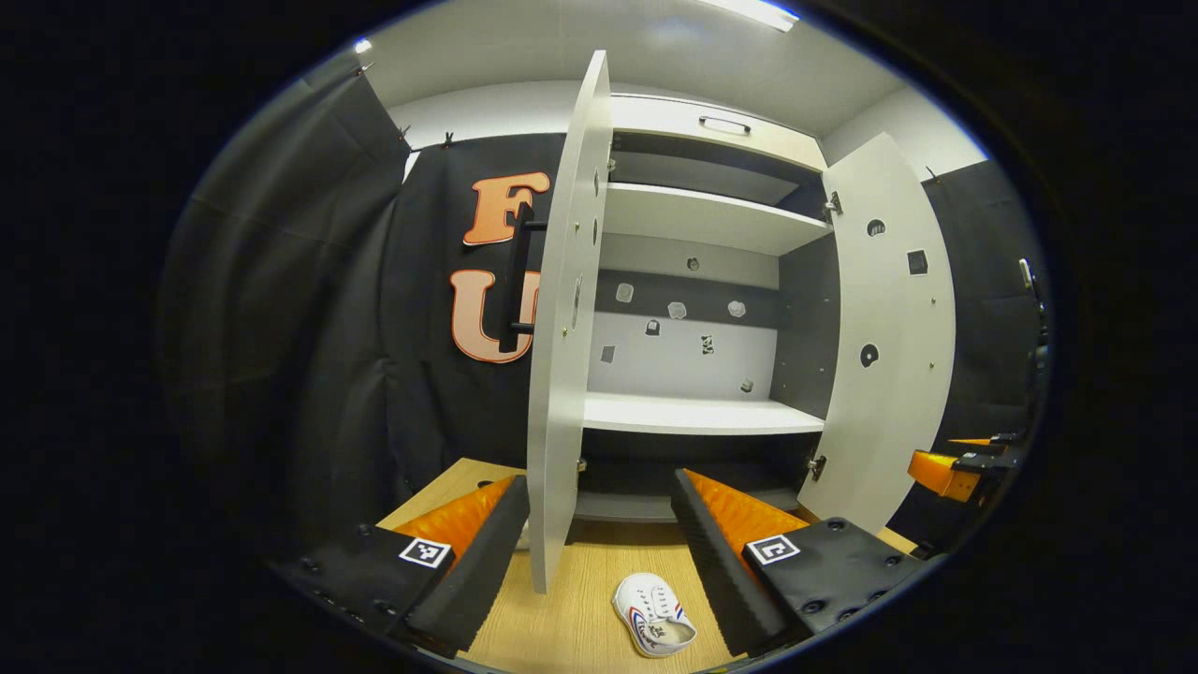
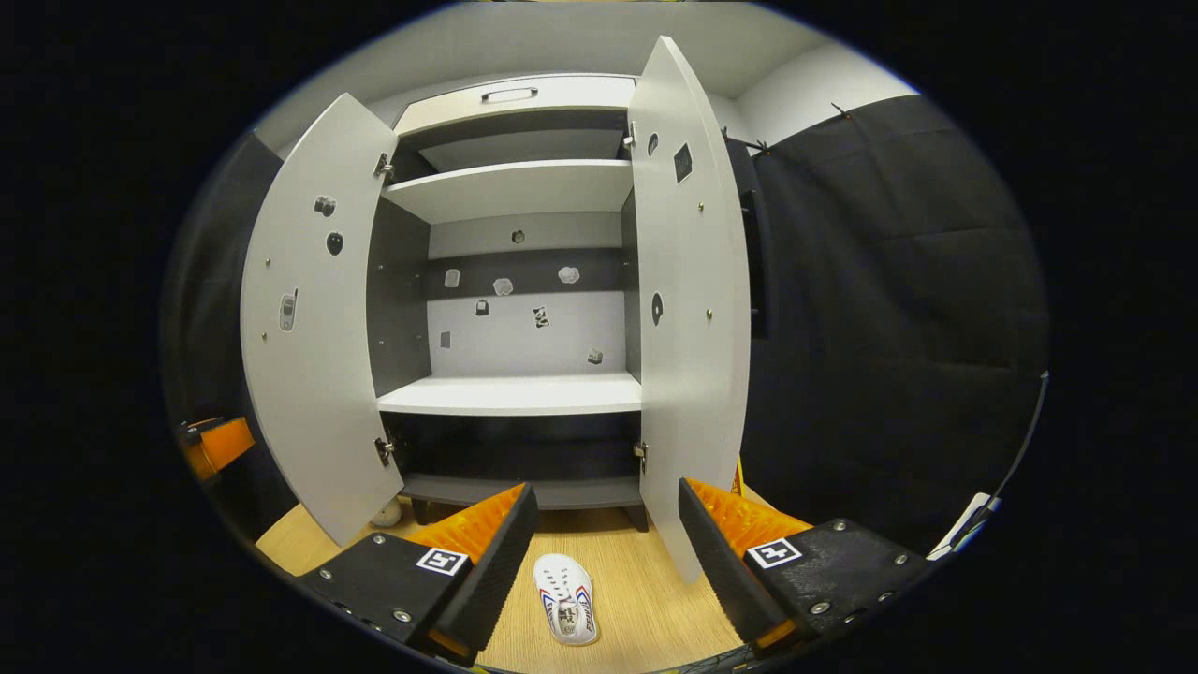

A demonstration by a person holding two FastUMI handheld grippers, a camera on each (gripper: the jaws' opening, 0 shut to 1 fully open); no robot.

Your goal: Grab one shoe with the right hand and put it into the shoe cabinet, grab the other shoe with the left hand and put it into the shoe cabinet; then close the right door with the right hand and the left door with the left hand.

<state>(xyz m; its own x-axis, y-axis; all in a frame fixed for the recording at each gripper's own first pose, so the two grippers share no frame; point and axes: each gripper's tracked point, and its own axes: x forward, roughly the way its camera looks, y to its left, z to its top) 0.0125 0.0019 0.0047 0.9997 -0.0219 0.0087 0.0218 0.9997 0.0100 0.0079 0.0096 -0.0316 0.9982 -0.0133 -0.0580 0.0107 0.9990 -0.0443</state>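
Both hand-held grippers hang wide open and empty before the open shoe cabinet, shoes on the floor.

In the left gripper view, the left gripper [image 1: 599, 543] has its fingers spread far apart, touching nothing; between them the tall pale-grey left door [image 1: 564, 328] stands edge-on, with a white canvas shoe with red and blue stripes [image 1: 654, 615] on the light wooden floor [image 1: 571, 627] just right of it. In the right gripper view, the right gripper [image 2: 604, 548] is equally wide, holding nothing, a second white striped shoe [image 2: 566, 599] lying between its fingers, near the pale-grey right door [image 2: 691, 309]. The grey shoe cabinet [image 2: 515, 187] shows bare white shelves. Any shoe markings are too small to read.
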